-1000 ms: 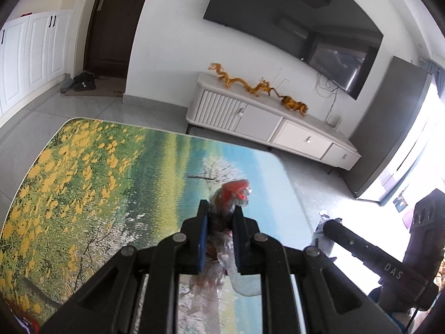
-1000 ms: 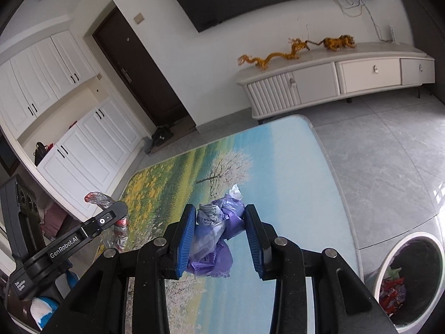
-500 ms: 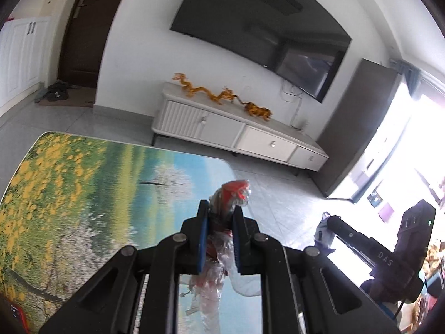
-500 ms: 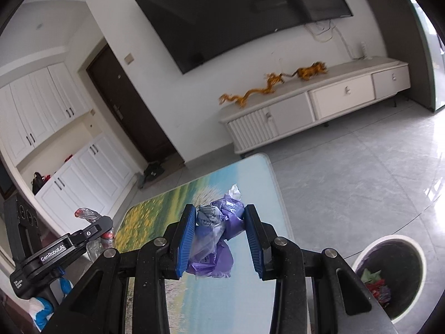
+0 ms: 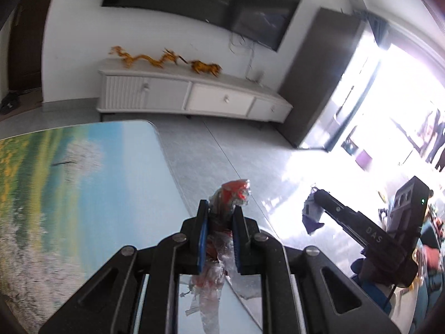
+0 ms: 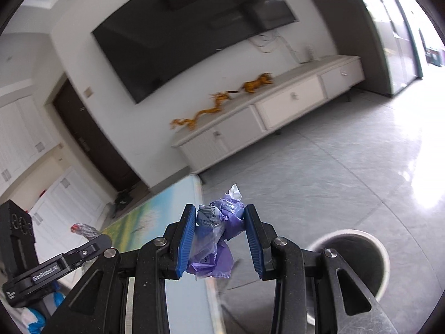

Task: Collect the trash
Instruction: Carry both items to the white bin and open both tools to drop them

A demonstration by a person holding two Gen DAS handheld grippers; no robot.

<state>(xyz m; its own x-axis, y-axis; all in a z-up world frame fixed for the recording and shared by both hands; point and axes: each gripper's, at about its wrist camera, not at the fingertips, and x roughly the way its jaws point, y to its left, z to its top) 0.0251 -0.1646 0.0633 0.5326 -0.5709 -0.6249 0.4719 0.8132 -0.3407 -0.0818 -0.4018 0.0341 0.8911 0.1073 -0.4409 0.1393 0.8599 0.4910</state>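
Observation:
My left gripper (image 5: 219, 217) is shut on a crumpled red and clear plastic wrapper (image 5: 232, 194), held just past the right edge of the landscape-print table (image 5: 83, 183). In the right wrist view my right gripper (image 6: 219, 222) is shut on a crumpled purple wrapper (image 6: 219, 217) above the floor. A white-rimmed trash bin (image 6: 358, 261) stands on the floor at lower right of that view, partly behind my right finger. The right gripper (image 5: 314, 194) also shows in the left wrist view with the purple wrapper (image 5: 310, 214). The left gripper (image 6: 91, 239) shows at lower left of the right wrist view.
A white TV cabinet (image 5: 192, 97) with golden dragon figures (image 5: 164, 59) runs along the far wall under a large dark TV (image 6: 192, 33). Grey tiled floor (image 6: 333, 172) lies between table and cabinet. A dark door (image 6: 91, 139) and white cupboards (image 6: 22, 133) are on the left.
Both grippers have swung to the right, away from over the table and towards the floor. The bin has come closer in the right wrist view. Both grips are unchanged.

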